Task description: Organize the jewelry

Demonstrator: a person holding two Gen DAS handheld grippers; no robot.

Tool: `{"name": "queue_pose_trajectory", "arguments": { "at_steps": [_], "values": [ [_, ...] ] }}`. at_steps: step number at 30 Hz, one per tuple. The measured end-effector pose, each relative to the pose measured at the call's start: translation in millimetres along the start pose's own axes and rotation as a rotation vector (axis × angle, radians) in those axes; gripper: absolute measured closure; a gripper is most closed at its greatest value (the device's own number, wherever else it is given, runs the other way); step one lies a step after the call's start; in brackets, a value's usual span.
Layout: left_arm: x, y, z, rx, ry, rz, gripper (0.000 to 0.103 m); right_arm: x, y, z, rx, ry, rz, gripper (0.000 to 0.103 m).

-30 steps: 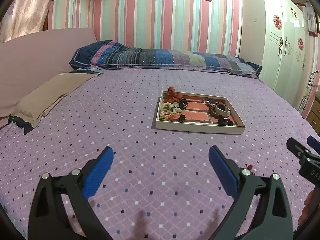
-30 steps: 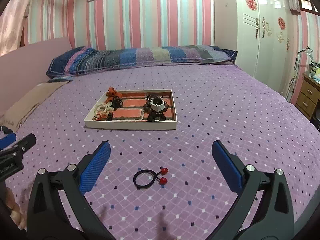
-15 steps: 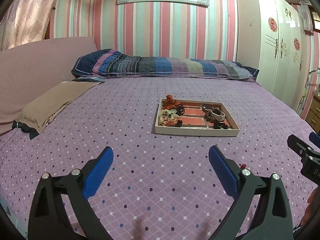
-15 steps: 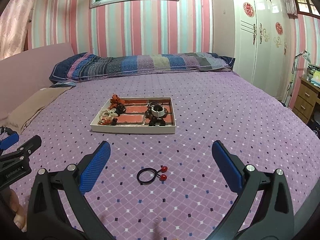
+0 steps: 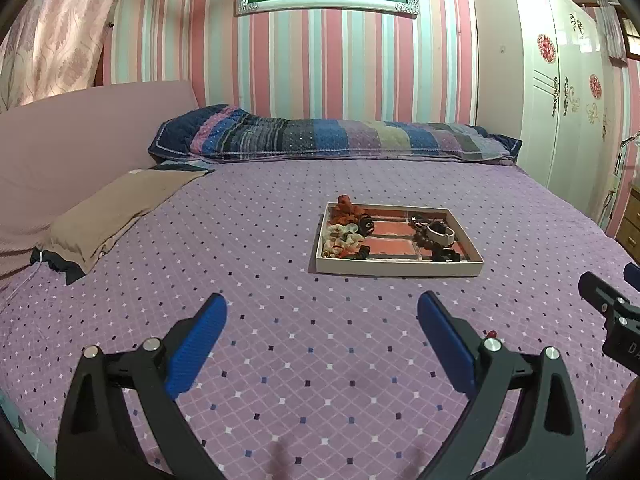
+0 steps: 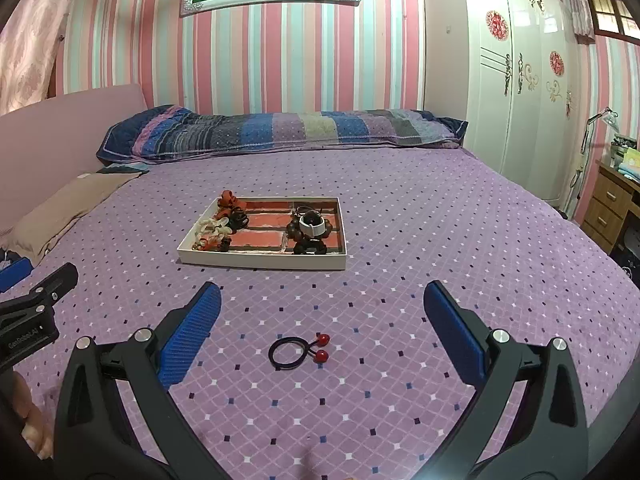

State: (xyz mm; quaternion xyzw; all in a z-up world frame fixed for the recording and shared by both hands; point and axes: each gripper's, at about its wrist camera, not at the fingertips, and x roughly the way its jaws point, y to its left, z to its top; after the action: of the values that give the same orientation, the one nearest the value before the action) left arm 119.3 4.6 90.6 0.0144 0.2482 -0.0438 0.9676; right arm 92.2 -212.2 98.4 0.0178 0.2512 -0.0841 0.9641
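2 tongs [image 5: 322, 316] [image 6: 322, 304] spread above bedspread [image 6: 400, 208]

Both grippers, the left gripper [image 5: 322, 322] and the right gripper [image 6: 322, 312], have black frames, bumpy blue pads [image 6: 192, 330] and shiny silver screws [image 6: 142, 335].

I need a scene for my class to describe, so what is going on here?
A person holds a two-finger gripper in each hand above a purple patterned bedspread. Both the left gripper and the right gripper are open and empty. A black hair tie with two red beads lies loose on the bed between the right gripper's fingers. The shallow white tray beyond already holds other pieces.
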Motion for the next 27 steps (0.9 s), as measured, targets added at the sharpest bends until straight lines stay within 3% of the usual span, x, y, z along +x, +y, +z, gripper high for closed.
{"name": "queue_pose_trajectory", "arguments": {
  "at_steps": [27],
  "values": [
    [-4.9, -2.3, 1.1, 0.013, -0.021, 0.024, 0.009, 1.6, 0.2, -2.6, 0.001, 0.001, -0.002, 0.004]
  ]
}}
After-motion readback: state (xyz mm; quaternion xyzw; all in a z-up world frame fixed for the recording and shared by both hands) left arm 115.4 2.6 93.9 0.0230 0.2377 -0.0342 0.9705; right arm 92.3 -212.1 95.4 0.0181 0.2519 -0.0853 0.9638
